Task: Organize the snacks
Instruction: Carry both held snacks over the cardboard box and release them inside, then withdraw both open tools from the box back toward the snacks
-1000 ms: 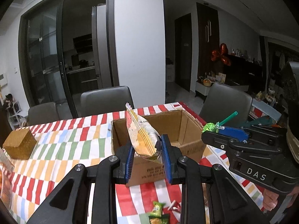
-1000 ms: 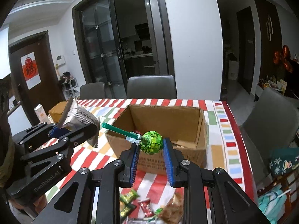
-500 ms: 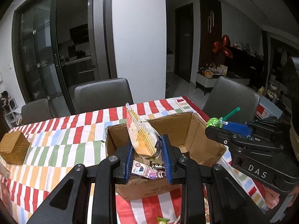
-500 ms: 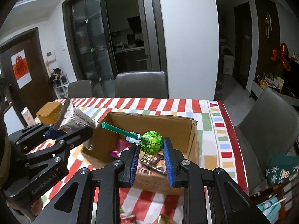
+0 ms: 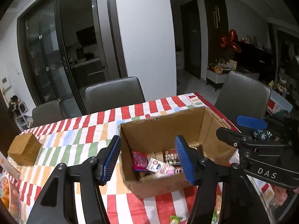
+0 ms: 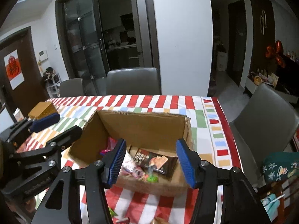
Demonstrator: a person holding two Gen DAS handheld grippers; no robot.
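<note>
Both grippers hover over the cardboard box, and both are opening with nothing between their jaws. Seen from its own camera, the left gripper (image 5: 148, 158) is spread wide over the near left part of the box, its blue pads clear of everything. The right gripper (image 6: 149, 163) is likewise spread and holds nothing; a blurred green lollipop (image 6: 152, 177) shows just below it among the packets, apparently dropping or only just landed.

Largest first: the worktop (image 5: 84, 136), under a red, white and pastel striped cloth, carries the cardboard box (image 5: 164, 130) at its middle, open at the top. From the left wrist view the box sits at about 3 o'clock of a small woven box (image 5: 24, 151), well apart from it. Inside the cardboard box lie several snacks: a dark flat packet (image 6: 157, 161) toward 3 o'clock of the floor, a pink packet (image 5: 139, 160) toward 9 o'clock, and a white packet with pink print (image 5: 158, 168) between them, near the front wall.

As a judgement, the sorting is well along but not finished. A number of snacks are already in the box. Still outside it, on the cloth at 6 o'clock of the box, are a few small wrapped sweets: a green-wrapped one (image 5: 175, 219) at the bottom edge of the left view, and more scraps of wrapper (image 6: 119, 219) at the bottom of the right view, too cropped to identify. Those look like what is left to pick up.
</note>
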